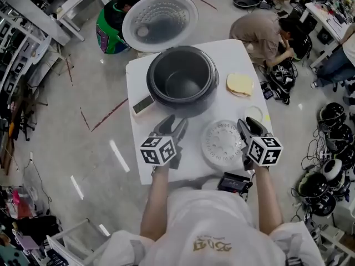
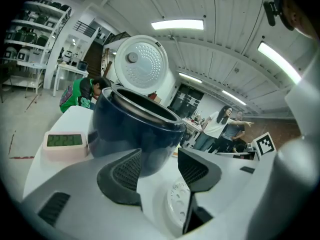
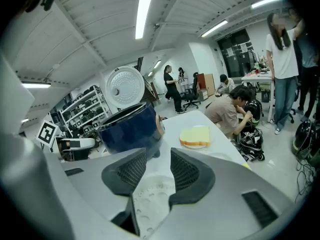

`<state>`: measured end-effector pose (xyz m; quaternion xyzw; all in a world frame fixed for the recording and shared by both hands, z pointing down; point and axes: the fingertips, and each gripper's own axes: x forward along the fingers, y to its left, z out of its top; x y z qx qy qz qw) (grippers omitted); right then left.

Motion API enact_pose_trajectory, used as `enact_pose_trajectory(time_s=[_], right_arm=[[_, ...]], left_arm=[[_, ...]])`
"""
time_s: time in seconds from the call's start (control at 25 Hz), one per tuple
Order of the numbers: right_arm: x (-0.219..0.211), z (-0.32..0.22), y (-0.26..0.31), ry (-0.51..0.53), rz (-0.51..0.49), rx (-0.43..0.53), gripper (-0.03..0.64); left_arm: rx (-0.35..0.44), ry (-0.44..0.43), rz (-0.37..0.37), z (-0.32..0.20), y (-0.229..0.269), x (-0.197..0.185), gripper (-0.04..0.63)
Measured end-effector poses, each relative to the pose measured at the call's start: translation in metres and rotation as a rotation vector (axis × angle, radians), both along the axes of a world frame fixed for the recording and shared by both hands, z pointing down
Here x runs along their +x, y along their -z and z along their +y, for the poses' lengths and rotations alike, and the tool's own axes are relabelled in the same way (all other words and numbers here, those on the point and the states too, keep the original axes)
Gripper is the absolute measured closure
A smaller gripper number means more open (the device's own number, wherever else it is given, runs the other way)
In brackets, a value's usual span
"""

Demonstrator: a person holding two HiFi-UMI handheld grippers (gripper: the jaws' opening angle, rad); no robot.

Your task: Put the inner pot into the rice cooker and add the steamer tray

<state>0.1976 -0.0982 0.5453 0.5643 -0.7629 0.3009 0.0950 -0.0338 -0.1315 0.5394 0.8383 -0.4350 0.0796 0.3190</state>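
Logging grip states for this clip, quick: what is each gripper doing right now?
Left gripper: open, holding nothing.
Right gripper: open, holding nothing; the steamer tray lies below its jaws.

Strip lights (image 2: 177, 24) overhead lit everything brightly. My gripper views curved and darkened toward their corners. Glare streaked the floor (image 1: 100, 165).
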Motion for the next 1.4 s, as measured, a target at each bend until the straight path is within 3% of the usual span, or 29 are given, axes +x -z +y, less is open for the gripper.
enact_pose_trajectory(time_s=[0.84, 1.4], right_arm=[[0.04, 0.076, -0.106, -0.101, -0.022, -0.231, 0.453], [0.039, 0.097, -0.138, -0.128, -0.052, -0.304, 0.457]], left_arm=[[-0.221, -0.24, -0.047, 0.041, -0.095, 0.074, 0.365], [-0.321, -0.307, -0.091, 0.055, -0.135, 0.087, 0.404]])
